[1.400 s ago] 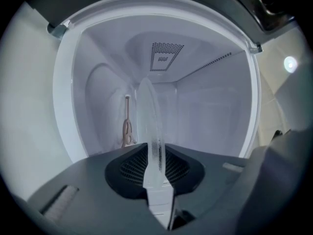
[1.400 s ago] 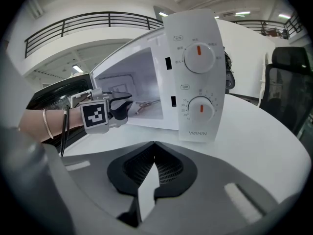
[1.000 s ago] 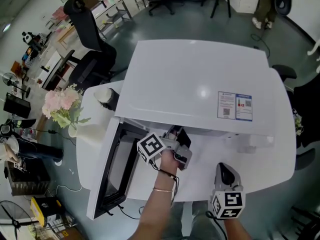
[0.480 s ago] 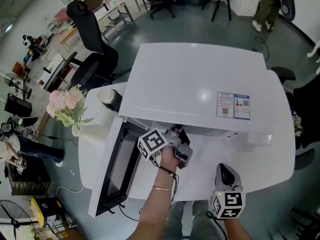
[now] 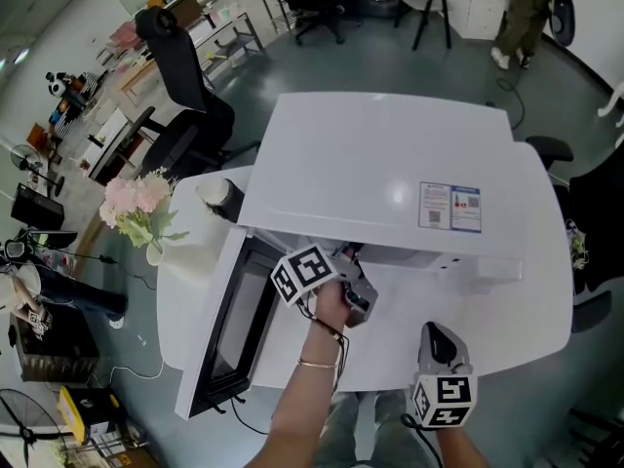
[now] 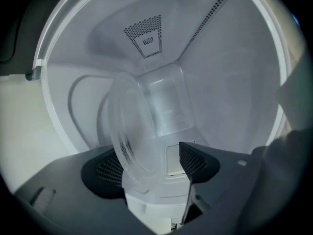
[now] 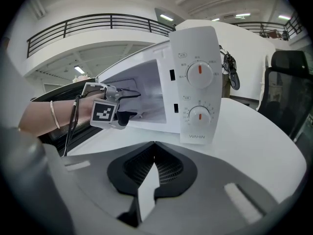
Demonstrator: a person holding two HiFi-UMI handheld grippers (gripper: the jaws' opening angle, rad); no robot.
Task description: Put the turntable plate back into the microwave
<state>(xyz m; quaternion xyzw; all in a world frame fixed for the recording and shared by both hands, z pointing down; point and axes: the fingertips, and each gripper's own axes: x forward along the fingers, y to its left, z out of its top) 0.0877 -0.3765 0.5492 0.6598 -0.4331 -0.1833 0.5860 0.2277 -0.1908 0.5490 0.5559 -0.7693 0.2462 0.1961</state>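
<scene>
The white microwave (image 5: 390, 164) stands on the table with its door (image 5: 229, 330) swung open to the left. My left gripper (image 6: 151, 163) reaches into the white cavity (image 6: 220, 82). Its jaws have just been opening and now stand wide apart. The clear glass turntable plate (image 6: 142, 121) sits tilted on edge between them, its rim close to the left pad, not pinched. From the side, the left gripper (image 7: 128, 106) shows at the cavity mouth. My right gripper (image 7: 154, 163) is shut and empty, over the table in front of the control panel (image 7: 198, 89).
A vase of pink flowers (image 5: 136, 208) and a cup (image 5: 219, 195) stand on the table left of the microwave. Keys (image 7: 230, 70) hang beside the control panel. A black office chair (image 7: 288, 92) stands past the table's right edge, another chair (image 5: 180, 76) behind the table.
The left gripper's marker cube has rolled a little and edged toward the cavity. The right gripper has stayed where it was.
</scene>
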